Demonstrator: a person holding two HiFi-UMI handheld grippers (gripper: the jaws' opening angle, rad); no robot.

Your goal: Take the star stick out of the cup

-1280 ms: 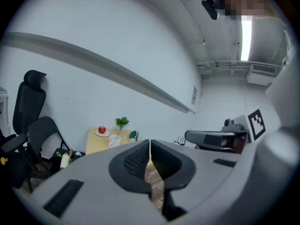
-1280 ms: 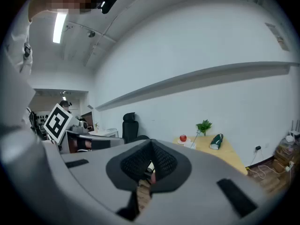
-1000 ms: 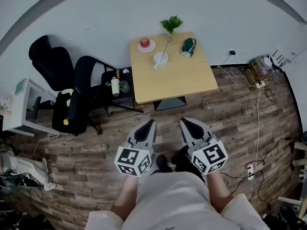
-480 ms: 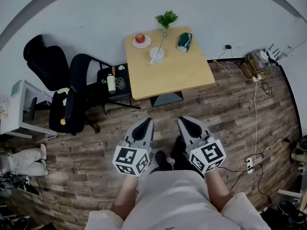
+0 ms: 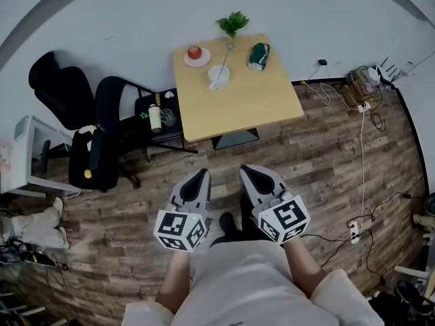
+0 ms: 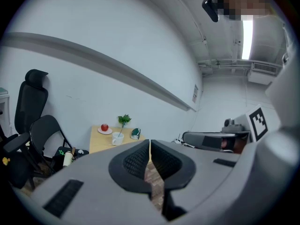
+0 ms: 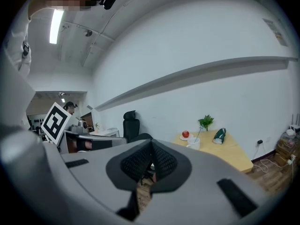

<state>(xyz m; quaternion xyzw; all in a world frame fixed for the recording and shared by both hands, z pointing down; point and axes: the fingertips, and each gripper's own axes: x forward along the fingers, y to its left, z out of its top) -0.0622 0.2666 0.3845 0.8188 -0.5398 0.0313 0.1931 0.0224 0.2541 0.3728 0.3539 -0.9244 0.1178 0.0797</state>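
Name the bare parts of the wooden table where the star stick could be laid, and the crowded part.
Bare: the near half of the table, from the cup to the front edge. Crowded: the far edge, holding the apple plate, plant and green pouch.

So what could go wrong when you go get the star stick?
The star stick is thin and leans in the cup, so a clumsy pull could tip the cup. The apple and plant stand close by and might get bumped. The left gripper and right gripper are shut; they must open first.
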